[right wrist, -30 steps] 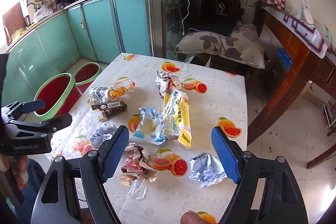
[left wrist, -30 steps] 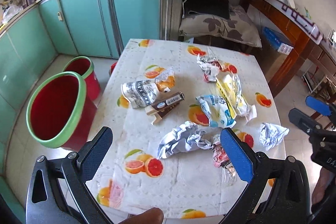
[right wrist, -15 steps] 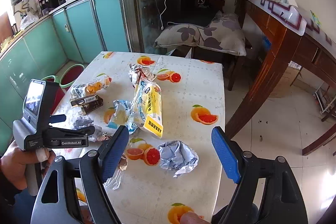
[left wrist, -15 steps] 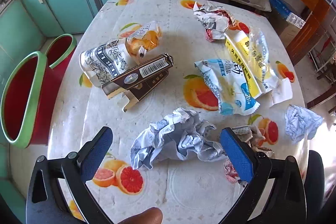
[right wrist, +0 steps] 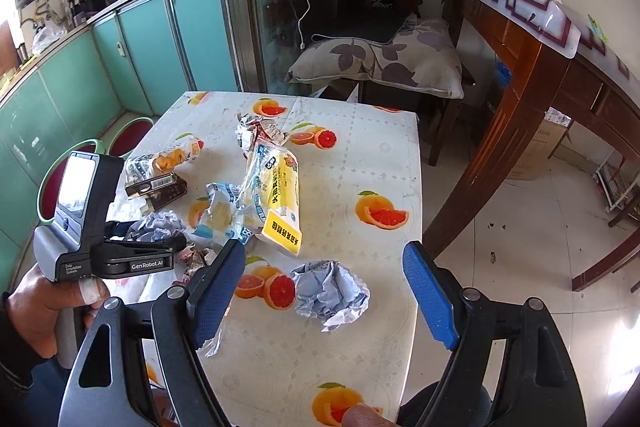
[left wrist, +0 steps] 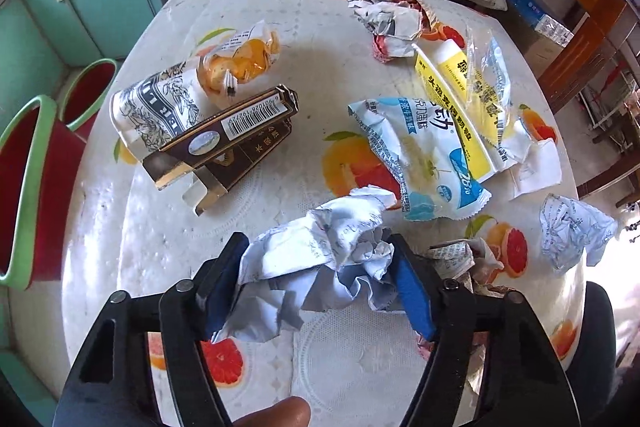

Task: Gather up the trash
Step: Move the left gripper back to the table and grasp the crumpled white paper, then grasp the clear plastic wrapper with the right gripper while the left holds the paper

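Your left gripper (left wrist: pixel 316 291) dropped onto crumpled silver wrapper (left wrist: pixel 320 259) near table's (left wrist: pixel 340 367) front edge; jaws just closed in, pads pressing both sides, a second ago wide and high above table. First pickup likely secured; red bin (left wrist: pixel 24 187) waits at left. Your right gripper (right wrist: pixel 324 291) hung wide, empty, over second crumpled wrapper (right wrist: pixel 328 293).

Two handheld grippers of matte black plastic. The left gripper (left wrist: pixel 316 283) has triangular cut-out arms, round silver pivot screws, and jaws lined with ribbed blue pads. The right gripper (right wrist: pixel 324 291) is built the same way. Seen from the right camera, the left unit has a grey housing with a tilted screen and white lettering reading GenRobot.AI. The left hand (right wrist: pixel 48 311) wears a dark sleeve and a white bandage on one finger.
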A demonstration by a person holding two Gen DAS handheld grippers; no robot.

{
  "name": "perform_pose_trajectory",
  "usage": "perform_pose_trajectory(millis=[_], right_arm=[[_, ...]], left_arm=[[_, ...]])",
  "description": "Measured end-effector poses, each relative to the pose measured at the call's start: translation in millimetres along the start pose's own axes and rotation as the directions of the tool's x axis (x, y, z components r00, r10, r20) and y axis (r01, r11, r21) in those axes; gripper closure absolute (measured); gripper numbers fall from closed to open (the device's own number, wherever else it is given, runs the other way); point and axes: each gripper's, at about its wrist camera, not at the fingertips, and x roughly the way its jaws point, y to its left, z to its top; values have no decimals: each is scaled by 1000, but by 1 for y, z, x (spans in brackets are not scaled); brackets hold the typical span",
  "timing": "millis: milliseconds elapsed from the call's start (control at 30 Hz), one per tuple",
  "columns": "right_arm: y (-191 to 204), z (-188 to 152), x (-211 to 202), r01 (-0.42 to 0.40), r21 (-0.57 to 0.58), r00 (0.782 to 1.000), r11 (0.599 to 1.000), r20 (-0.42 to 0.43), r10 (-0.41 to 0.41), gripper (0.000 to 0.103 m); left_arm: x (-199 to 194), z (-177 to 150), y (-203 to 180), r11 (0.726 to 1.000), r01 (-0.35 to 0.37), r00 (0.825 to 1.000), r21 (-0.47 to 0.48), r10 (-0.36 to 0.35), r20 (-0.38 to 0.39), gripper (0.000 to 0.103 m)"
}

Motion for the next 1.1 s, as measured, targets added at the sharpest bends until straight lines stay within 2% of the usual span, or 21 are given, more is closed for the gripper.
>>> perform_pose_trajectory(millis=[33,233,500,667,900,1100], right_arm=[[1,0,1,0,-1,1000,1000,-2,0,22],[10,3,8,-12,-22,1000,1000,-4,12,22],[19,26,27,-40,-47,999,998,-12,40,22],[30,48,65,-66,-47,996,997,-56,64,21],[47,71,131,-92,-13,986,996,-138,89,21],[63,78,172,-57,-32,980,998,-193,49,22]], left_arm=[[-2,0,2,1000,-7,1000,2,7,5,45],[-15,2,15,1000,-31,999,-1,31,37,47],[-63,2,16,999,-35,987,6,34,155,47],[-98,-1,22,1000,-16,977,-4,17,214,47],[-129,-10,34,1000,-10,967,-30,17,255,47],[-142,-21,51,997,-7,962,-72,26,271,46]])
